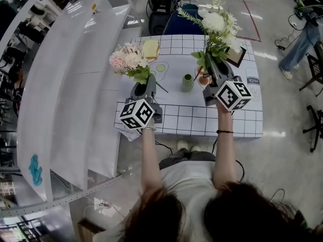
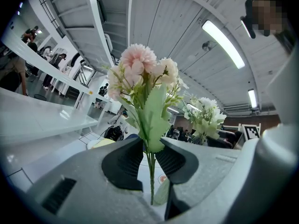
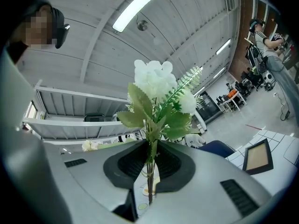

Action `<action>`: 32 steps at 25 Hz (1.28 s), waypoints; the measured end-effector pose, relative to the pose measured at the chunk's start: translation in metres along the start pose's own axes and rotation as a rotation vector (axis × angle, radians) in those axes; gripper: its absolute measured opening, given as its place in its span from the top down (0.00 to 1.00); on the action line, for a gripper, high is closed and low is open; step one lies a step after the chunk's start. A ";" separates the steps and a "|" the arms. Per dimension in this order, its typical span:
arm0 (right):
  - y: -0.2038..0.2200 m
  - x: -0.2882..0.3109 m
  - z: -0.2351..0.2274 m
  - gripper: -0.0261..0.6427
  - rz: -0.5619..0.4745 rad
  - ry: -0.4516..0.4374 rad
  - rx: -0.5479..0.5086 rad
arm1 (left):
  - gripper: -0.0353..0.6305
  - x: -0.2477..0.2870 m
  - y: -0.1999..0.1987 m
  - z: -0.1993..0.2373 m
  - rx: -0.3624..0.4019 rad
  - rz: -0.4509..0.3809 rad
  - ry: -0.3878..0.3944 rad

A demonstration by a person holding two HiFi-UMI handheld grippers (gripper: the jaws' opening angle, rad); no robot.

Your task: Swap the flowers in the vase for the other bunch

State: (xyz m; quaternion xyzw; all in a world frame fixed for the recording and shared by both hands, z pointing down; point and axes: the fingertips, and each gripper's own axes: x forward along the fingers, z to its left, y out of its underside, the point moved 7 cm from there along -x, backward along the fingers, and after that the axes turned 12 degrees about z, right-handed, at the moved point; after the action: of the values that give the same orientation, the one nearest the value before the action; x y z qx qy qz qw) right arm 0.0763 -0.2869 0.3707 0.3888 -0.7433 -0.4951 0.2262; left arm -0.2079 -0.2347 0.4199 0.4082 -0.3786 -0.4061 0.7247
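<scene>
A small green vase (image 1: 187, 82) stands on the gridded table (image 1: 192, 119) between my two grippers, with no flowers in it. My left gripper (image 1: 144, 84) is shut on the stems of the pink bunch (image 1: 128, 59), held up left of the vase. In the left gripper view the thin stems (image 2: 151, 171) run between the black pads, with the pink blooms (image 2: 140, 71) above. My right gripper (image 1: 212, 68) is shut on the stems of the white bunch (image 1: 218, 26), just right of the vase. The right gripper view shows the white blooms (image 3: 156, 83) over the closed pads.
A yellow block (image 1: 150, 48) lies at the table's far left. A dark picture frame (image 1: 236, 57) sits at the far right and also shows in the right gripper view as the frame (image 3: 258, 157). A small brown cup (image 1: 204, 78) stands next to the vase. White shelving (image 1: 75, 84) runs along the left.
</scene>
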 end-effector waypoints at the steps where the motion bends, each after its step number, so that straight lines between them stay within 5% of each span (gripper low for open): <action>1: 0.000 0.001 0.001 0.89 -0.005 -0.003 0.000 | 0.83 0.000 0.000 0.001 0.000 0.000 0.000; 15: 0.011 0.017 0.006 0.89 -0.017 -0.017 0.001 | 0.83 0.002 -0.002 0.015 -0.010 0.008 -0.003; 32: 0.050 0.031 0.003 0.89 0.090 -0.002 -0.052 | 0.83 0.009 0.001 0.021 -0.008 0.030 0.003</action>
State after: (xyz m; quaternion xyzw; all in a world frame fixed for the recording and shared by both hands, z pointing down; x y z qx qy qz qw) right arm 0.0374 -0.2999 0.4134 0.3486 -0.7472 -0.5038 0.2575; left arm -0.2225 -0.2483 0.4305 0.4004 -0.3818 -0.3961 0.7328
